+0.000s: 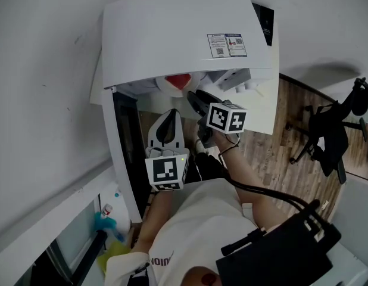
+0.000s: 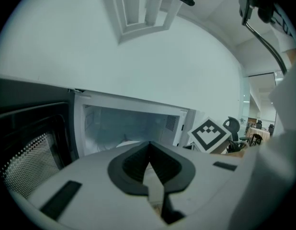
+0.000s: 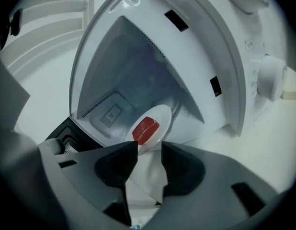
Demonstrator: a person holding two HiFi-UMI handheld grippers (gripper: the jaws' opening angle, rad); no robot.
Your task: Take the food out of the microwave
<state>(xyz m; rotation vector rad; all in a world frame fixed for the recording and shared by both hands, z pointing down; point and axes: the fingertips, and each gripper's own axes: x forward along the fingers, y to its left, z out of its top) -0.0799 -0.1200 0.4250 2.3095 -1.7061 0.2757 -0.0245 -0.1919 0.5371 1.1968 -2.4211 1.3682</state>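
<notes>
Approach: right gripper (image 3: 148,148) spread, white round plate (image 3: 163,115) with red food chunk (image 3: 145,130) just ahead of tips; left gripper (image 2: 149,146) pressed together; next, probably pinching plate rim.

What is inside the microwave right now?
A white plate carrying a red piece of food sits in the microwave cavity. The open right claw covers the plate's near edge; nothing else shows inside.
</notes>
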